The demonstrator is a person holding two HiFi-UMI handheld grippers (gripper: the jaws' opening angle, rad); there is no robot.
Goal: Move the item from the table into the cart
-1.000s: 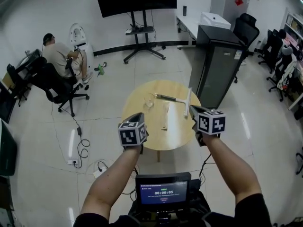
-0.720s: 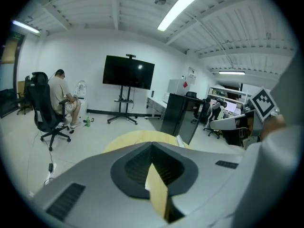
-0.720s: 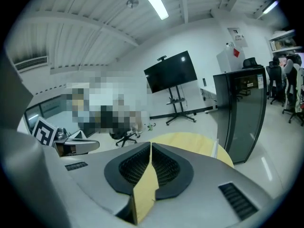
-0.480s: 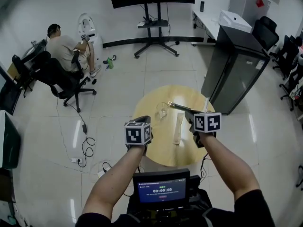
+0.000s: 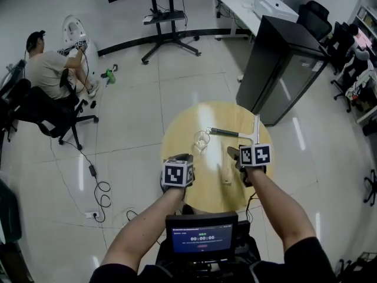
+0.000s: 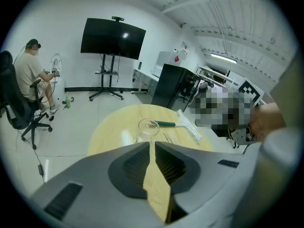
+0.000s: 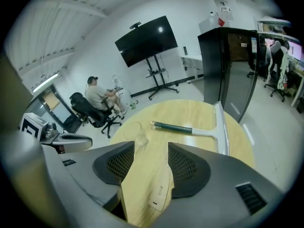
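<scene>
A round wooden table (image 5: 188, 119) holds a squeegee (image 5: 227, 132) with a green handle and white blade, a clear glass (image 5: 201, 141) and a pale wooden strip (image 5: 224, 173). My left gripper (image 5: 184, 158) hangs over the table's near left edge, its jaws shut with nothing in them (image 6: 152, 142). My right gripper (image 5: 234, 155) is over the near right part, just right of the strip. Its jaws have just been opening and stand open (image 7: 151, 146). The strip (image 7: 160, 194) lies on the table below their gap, untouched. Beyond lie the squeegee (image 7: 173, 126) and the glass (image 7: 135, 129).
A tall black cabinet (image 5: 283, 58) stands right behind the table. A person sits on an office chair (image 5: 44, 69) at the far left, with cables (image 5: 97, 187) on the floor. A TV stand (image 5: 162, 22) is at the back. A small screen (image 5: 201, 237) sits just below my arms.
Both grippers have moved forward and down, from short of the table to over its near part. The table now lies closer under them.
</scene>
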